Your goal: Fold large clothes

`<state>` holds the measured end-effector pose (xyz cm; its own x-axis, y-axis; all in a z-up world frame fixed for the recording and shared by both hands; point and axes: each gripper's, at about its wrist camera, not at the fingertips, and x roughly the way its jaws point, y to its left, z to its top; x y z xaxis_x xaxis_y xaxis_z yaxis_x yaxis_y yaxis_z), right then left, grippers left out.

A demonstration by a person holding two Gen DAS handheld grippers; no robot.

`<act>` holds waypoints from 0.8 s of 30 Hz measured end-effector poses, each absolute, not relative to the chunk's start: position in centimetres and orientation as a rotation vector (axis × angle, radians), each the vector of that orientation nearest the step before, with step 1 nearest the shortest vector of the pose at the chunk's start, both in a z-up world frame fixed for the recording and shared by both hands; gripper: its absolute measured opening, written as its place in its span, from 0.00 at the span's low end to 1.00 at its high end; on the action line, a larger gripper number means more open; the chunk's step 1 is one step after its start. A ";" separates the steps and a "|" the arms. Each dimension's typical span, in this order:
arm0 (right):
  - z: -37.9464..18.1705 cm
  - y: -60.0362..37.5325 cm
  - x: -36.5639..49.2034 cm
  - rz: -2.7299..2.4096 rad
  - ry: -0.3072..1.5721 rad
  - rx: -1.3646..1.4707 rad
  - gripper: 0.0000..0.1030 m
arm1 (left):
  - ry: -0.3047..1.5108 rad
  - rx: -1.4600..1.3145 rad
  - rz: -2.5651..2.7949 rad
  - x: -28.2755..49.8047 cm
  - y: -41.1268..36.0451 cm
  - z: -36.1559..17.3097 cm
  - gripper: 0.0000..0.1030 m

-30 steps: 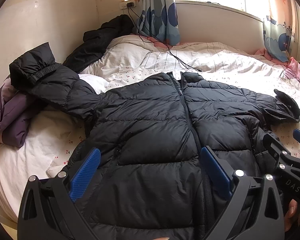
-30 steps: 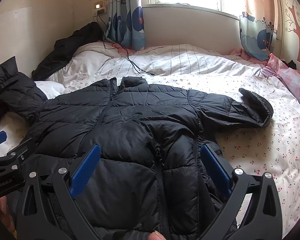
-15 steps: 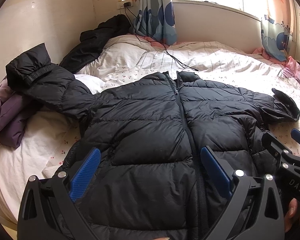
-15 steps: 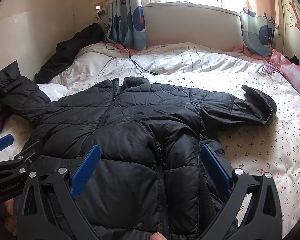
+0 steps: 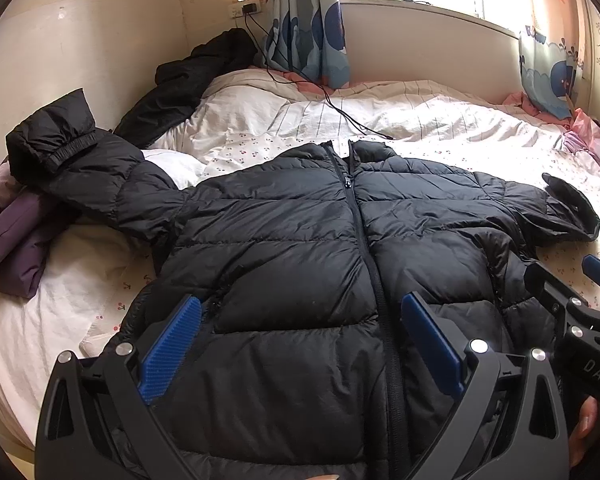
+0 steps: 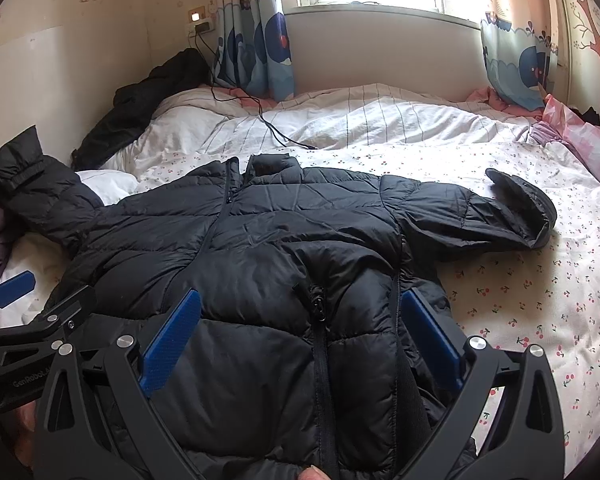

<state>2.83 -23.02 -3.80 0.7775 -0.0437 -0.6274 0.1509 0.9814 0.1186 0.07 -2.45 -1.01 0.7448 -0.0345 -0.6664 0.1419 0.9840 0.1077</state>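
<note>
**A:** So where are we with the black puffer jacket point(image 5: 300, 264)?

**B:** We've got it spread front-up on the bed point(image 6: 520, 304), zipped, collar at the far end, hem at the near edge right under us. Our left claw point(image 5: 300, 344) hangs over the lower front with both blue pads wide apart and nothing between them. Right claw point(image 6: 296, 344) is the same deal: spread wide, empty, over the hem area just beside the left one.

**A:** How do the edges look?

**B:** The left sleeve point(image 5: 96, 172) runs off to the far left and its cuff is propped up on a purple garment point(image 5: 16, 236) by the wall, so we're tight on that side. The right sleeve point(image 6: 480, 212) lies flat on the cherry-print sheet, cuff opening showing.

**A:** Any room to move?

**B:** Plenty on the right, open sheet all the way out. Far side has a rumpled striped duvet point(image 6: 380, 120), a charger cable point(image 6: 268, 124) trailing over it, and another dark coat point(image 5: 188, 84) in the far left corner.
</note>
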 end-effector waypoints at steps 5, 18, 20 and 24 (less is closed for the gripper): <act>-3.8 -23.1 2.9 -0.103 0.676 0.169 0.94 | 0.726 0.155 -0.100 0.3 -2.5 -1.0 0.93; -3.9 -23.1 2.9 -0.099 0.679 0.169 0.94 | 0.732 0.157 -0.100 0.2 -2.6 -1.2 0.93; -3.9 -23.1 2.9 -0.100 0.679 0.171 0.94 | 0.732 0.159 -0.100 0.2 -2.7 -1.3 0.93; -4.0 -23.1 3.0 -0.101 0.682 0.172 0.94 | 0.740 0.160 -0.102 0.8 -2.6 -1.5 0.93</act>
